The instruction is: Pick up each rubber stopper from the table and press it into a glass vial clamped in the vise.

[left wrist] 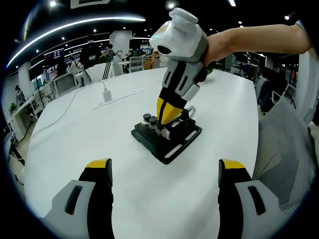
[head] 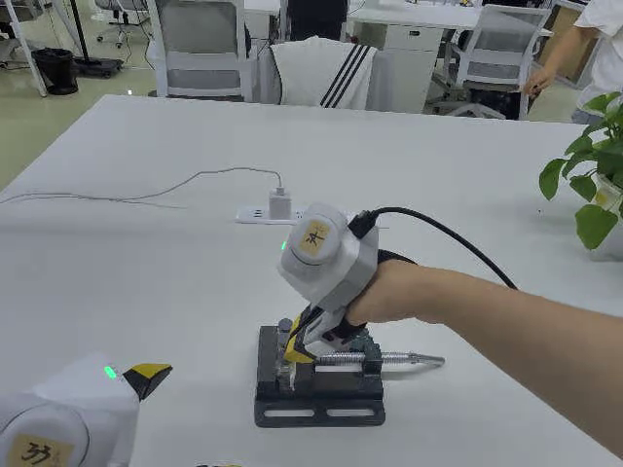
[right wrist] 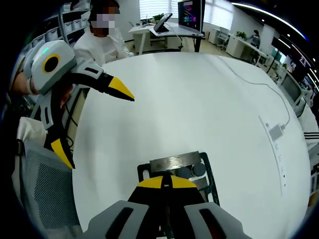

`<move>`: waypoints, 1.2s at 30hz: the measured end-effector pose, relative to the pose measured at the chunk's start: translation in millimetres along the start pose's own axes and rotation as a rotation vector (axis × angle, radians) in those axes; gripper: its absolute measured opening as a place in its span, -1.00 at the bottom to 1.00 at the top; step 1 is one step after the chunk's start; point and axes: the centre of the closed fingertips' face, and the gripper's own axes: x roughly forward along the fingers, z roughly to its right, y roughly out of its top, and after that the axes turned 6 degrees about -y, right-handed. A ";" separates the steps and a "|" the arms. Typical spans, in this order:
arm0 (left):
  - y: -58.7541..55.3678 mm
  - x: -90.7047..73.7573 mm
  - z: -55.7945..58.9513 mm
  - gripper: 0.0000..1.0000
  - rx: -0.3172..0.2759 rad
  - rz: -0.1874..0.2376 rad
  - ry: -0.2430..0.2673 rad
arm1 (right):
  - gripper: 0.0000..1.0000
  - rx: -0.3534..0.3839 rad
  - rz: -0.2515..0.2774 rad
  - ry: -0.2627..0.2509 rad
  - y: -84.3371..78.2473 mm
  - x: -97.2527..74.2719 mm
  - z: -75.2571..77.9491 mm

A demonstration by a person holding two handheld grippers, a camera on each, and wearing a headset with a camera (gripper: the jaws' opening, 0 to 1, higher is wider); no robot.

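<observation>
The vise [head: 321, 394] sits on the white table [head: 146, 272], near the person and a little right of the middle. The right gripper [head: 295, 355] points steeply down onto its left end, held by a hand [head: 389, 292] that reaches in from the right. In the right gripper view the two yellow fingertips [right wrist: 152, 182] are pressed together directly above the vise [right wrist: 174, 162]. Whether anything is pinched between them cannot be told.

Just beyond those tips, two dark round stoppers [right wrist: 191, 171] sit side by side in the vise. From the left gripper view they show as dark caps on small glass vials [left wrist: 150, 120] standing upright in the vise [left wrist: 174, 142], just left of the right gripper [left wrist: 166, 117]. The screw handle [head: 399, 358] of the vise sticks out to the right.

The left gripper [head: 146, 375] hangs over the near left of the table, well apart from the vise. Its fingers [left wrist: 98, 167] are spread wide with nothing between them; the right gripper view also shows the left gripper [right wrist: 94, 122] gaping.

Farther back on the table lies a white power strip [head: 261, 213] with a charger [head: 280, 202] plugged in, and a thin cable [head: 175, 187] runs from it to the left. A leafy plant [head: 592, 170] stands at the far right edge.
</observation>
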 end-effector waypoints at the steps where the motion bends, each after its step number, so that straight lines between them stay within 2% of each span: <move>1: 0.1 -0.1 0.0 0.73 0.000 0.000 0.001 | -1.00 0.000 0.007 -0.003 -0.1 -0.4 0.6; 7: -0.8 -1.4 1.9 0.73 0.003 -0.005 0.003 | -0.79 0.023 0.023 -0.026 -3.5 -3.9 5.8; 8: -0.9 -1.7 1.8 0.73 0.003 -0.005 0.003 | -0.70 0.029 0.017 -0.014 -6.2 -4.2 3.3; 10: -1.6 -2.3 1.5 0.73 0.002 -0.005 0.004 | -0.45 0.015 0.019 -0.024 -12.3 -5.7 1.4; 16: -3.5 -3.5 0.7 0.74 -0.001 -0.009 0.006 | 0.06 0.033 0.080 -0.057 -26.2 -12.8 -5.1; 18: -3.8 -3.5 0.7 0.74 -0.002 -0.009 0.004 | 0.15 0.052 0.089 -0.069 -33.5 -16.2 -7.4; 22: -4.7 -3.7 0.5 0.75 -0.001 -0.012 0.001 | 0.50 0.083 0.105 -0.100 -47.9 -24.2 -12.2; 28: -5.2 -3.9 0.5 0.77 0.000 -0.012 -0.008 | 0.90 0.142 0.160 -0.127 -63.9 -36.0 -24.2; 31: -5.9 -4.1 0.7 0.80 0.001 -0.014 -0.014 | 0.98 0.166 0.178 -0.140 -71.6 -43.1 -30.5; 36: -9.0 -6.3 -0.9 0.83 -0.007 -0.014 -0.014 | 0.98 0.221 0.215 -0.179 -83.7 -58.5 -36.6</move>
